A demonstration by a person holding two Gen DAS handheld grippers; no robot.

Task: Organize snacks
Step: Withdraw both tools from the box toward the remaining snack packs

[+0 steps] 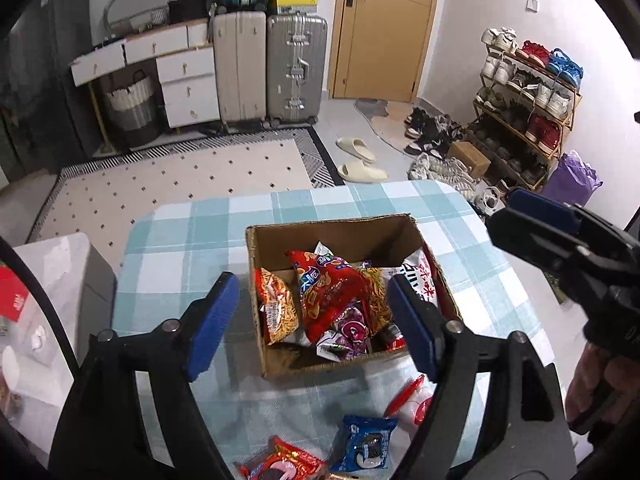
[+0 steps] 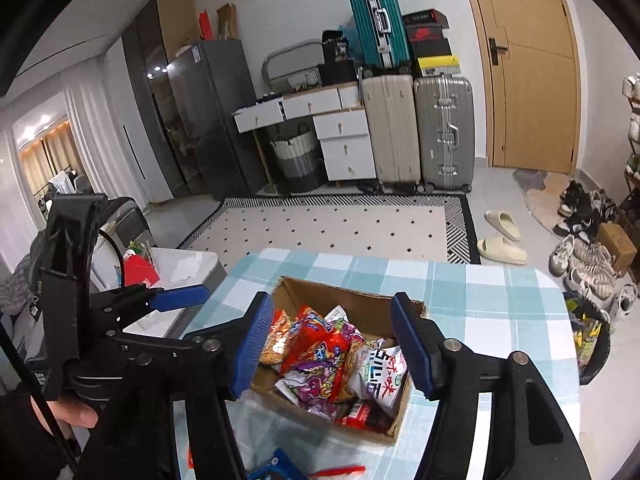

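Note:
An open cardboard box (image 1: 332, 232) (image 2: 344, 292) stands on the table's blue checked cloth (image 1: 192, 240) (image 2: 480, 300). It holds several snack bags, with a red bag (image 1: 332, 292) (image 2: 316, 336) on top and a white one (image 1: 420, 276) (image 2: 380, 372) at its right. My left gripper (image 1: 312, 284) hovers above the box, open and holding nothing. My right gripper (image 2: 332, 300) hangs above the same box, also open and holding nothing. Each shows in the other's view, at the frame's side. A blue cookie packet (image 1: 368, 444), a red packet (image 1: 280, 464) and a red-white packet (image 1: 412, 400) lie on the cloth in front of the box.
A low white-topped side table (image 1: 52, 264) (image 2: 180, 264) stands left of the table. A dark bin (image 2: 592, 340) with wrappers sits at the right. Beyond lie a dotted rug (image 1: 180, 176), suitcases (image 1: 296, 68), slippers (image 1: 360, 160) and a shoe rack (image 1: 528, 100).

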